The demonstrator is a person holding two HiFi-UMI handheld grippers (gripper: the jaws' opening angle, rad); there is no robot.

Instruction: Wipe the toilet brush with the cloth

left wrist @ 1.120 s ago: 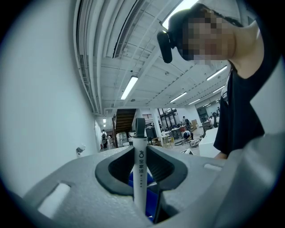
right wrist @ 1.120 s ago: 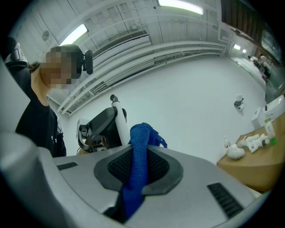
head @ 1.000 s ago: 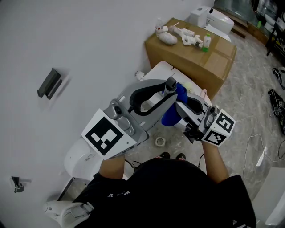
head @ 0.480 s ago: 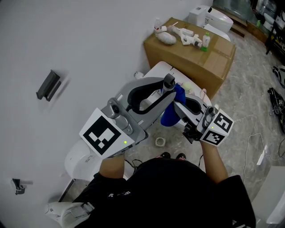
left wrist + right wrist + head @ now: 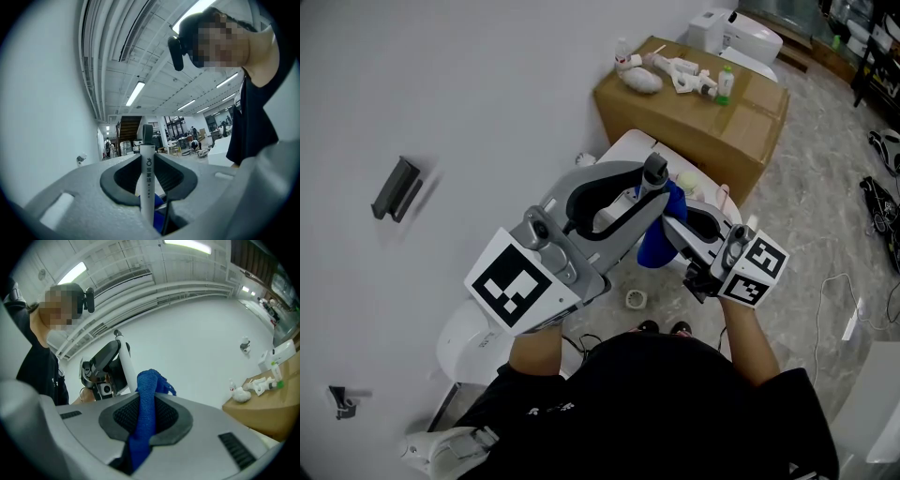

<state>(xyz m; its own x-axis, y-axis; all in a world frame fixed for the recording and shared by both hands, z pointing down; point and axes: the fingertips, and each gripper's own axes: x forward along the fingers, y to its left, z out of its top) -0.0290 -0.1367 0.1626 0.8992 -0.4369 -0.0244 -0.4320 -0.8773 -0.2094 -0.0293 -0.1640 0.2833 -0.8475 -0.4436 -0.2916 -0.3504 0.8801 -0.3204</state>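
My left gripper (image 5: 649,183) is shut on the toilet brush's white handle (image 5: 147,180), which stands upright between its jaws with a dark cap on top. The right gripper (image 5: 673,221) is shut on a blue cloth (image 5: 145,413) that sticks out past its jaws. In the head view the cloth (image 5: 660,234) hangs against the handle just below the left gripper's tips. The right gripper view shows the handle (image 5: 125,369) right behind the cloth, so they touch or nearly touch. The brush head is hidden.
A white toilet (image 5: 471,336) sits below the grippers against the white wall. Behind it is a cardboard box (image 5: 712,122) with white items and a small bottle on top. A tape roll (image 5: 636,299) lies on the marble floor. A dark bracket (image 5: 394,187) hangs on the wall.
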